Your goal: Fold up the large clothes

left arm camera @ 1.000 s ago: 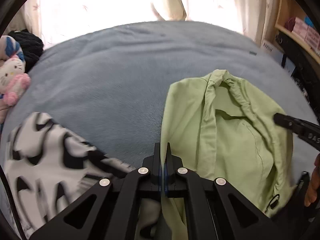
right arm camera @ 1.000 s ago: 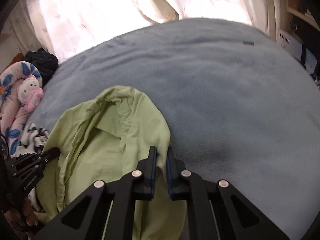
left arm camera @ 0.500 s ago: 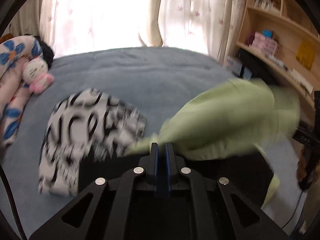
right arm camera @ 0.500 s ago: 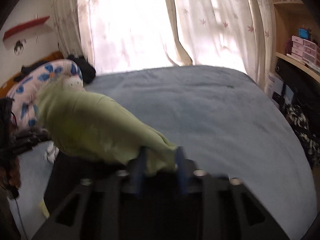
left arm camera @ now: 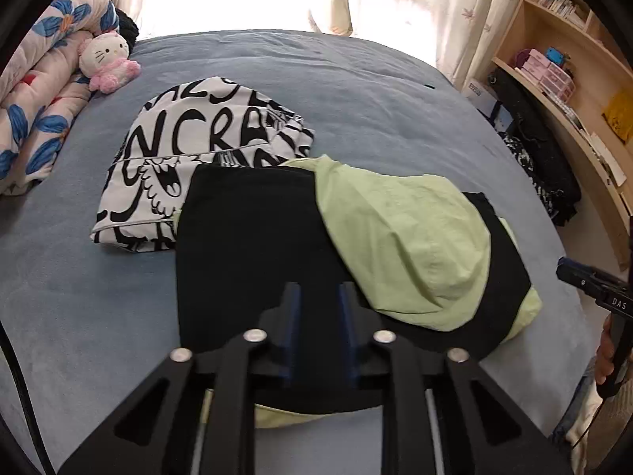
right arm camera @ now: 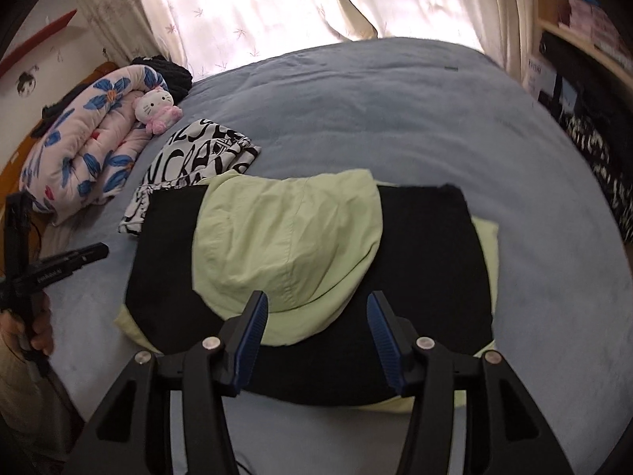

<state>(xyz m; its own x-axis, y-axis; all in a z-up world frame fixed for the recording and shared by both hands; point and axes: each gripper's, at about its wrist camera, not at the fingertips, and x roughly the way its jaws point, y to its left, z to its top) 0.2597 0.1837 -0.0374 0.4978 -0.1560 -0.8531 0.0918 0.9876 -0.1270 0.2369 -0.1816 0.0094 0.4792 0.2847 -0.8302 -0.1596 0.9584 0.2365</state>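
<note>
A light green garment [left arm camera: 403, 237] [right arm camera: 289, 237] lies on the blue bed, one flap folded over a flat black panel [left arm camera: 245, 245] [right arm camera: 427, 257]. Green edges peek out under the panel's near corners. My left gripper [left arm camera: 317, 293] hovers above the panel's near edge; its jaws are opening, a narrow gap shows, and nothing is between them. Over the green flap's near hem my right gripper [right arm camera: 316, 301] stands open and empty. Each gripper shows in the other's view: the right gripper [left arm camera: 585, 277] at the right edge, the left gripper [right arm camera: 79, 255] at the left, both held by hands.
A folded black-and-white printed garment [left arm camera: 198, 150] [right arm camera: 198, 154] lies just beyond the panel's left end. A white plush cat [left arm camera: 107, 59] and a rolled floral quilt [left arm camera: 35, 99] sit at the bed's far left. A wooden bookshelf [left arm camera: 573, 79] stands right of the blue blanket [left arm camera: 356, 91].
Both grippers were shut on the green garment, then swung it up and over toward me. It now lies on the black panel, and both grippers have let go.
</note>
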